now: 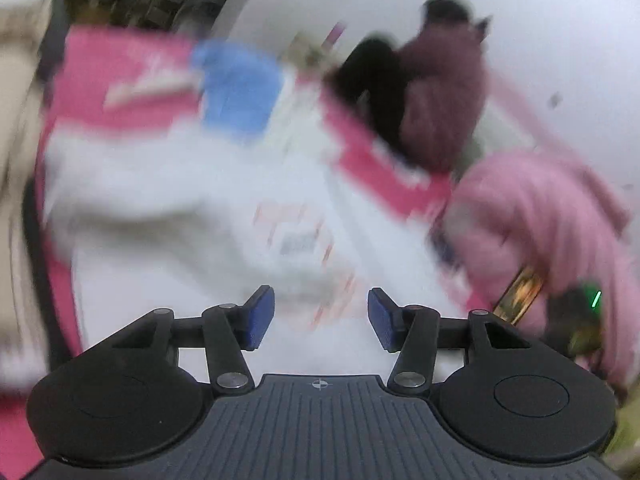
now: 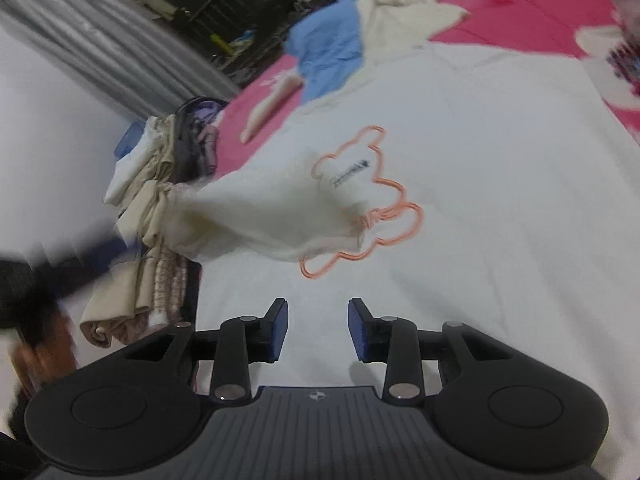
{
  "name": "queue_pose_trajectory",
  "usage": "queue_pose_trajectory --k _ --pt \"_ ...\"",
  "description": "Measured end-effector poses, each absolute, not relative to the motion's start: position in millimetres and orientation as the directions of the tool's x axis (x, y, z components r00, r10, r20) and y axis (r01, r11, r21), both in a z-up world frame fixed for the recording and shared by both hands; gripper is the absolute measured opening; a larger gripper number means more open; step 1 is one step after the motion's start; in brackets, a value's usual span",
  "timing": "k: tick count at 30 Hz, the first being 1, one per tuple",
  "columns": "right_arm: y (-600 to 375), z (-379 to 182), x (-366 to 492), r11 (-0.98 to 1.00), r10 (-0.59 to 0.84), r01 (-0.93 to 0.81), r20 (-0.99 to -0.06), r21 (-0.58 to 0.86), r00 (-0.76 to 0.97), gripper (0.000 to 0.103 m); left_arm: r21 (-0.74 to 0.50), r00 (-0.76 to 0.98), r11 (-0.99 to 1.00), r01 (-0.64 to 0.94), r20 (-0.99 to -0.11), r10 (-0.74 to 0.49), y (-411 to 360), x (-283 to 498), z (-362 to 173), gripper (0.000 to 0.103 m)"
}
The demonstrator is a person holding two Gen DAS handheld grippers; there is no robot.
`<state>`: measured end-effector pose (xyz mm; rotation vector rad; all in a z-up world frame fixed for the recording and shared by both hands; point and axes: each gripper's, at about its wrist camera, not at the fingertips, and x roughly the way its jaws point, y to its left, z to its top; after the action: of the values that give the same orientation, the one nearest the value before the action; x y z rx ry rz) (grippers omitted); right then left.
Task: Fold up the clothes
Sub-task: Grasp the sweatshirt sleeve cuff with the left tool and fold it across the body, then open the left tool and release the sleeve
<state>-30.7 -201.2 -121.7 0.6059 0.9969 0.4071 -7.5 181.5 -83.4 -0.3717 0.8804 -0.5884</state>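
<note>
White shirt (image 2: 480, 160) on the bed (image 2: 520, 12) — soft, limp; we'd pinch a hem. Left tool (image 1: 321, 318) and right tool (image 2: 318, 330) spread, empty.

The left wrist view is smeared with motion blur throughout: the print on the white shirt (image 1: 296, 236) ahead of the left gripper (image 1: 321, 318) cannot be read, and the dark and maroon shapes (image 1: 432, 92) far ahead to its right could be clothing or a person. In the right wrist view, a dark blurred shape (image 2: 36, 280) left of the right gripper (image 2: 318, 330) is cut by the edge and unidentifiable. The shirt's small lettering (image 2: 348, 172) is too small to read.
</note>
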Motion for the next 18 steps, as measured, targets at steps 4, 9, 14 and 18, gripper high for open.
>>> queue_pose_trajectory --k 4,9,14,18 --pt "-207.8 -136.3 -16.3 0.737 0.602 -0.019 -0.643 0.676 0.474 0.037 -0.535 0.431 0.815 0.221 -0.697 -0.574 185.6 -6.6 -119.4 0.052" --pt "-200.6 -138.0 22.7 0.734 0.608 -0.055 -0.620 0.676 0.496 0.038 -0.530 0.453 0.825 0.195 -0.697 -0.555 175.5 28.2 -120.0 0.055" --pt "-198.5 -159.4 69.8 0.726 0.604 -0.026 -0.620 0.687 0.501 0.043 -0.559 0.470 0.811 0.171 -0.677 -0.566 166.6 49.9 -126.5 0.055" --pt "-184.9 -181.8 96.4 0.721 0.625 -0.032 -0.630 0.692 0.461 0.044 -0.564 0.460 0.809 0.165 -0.682 -0.569 166.4 47.0 -132.2 0.055"
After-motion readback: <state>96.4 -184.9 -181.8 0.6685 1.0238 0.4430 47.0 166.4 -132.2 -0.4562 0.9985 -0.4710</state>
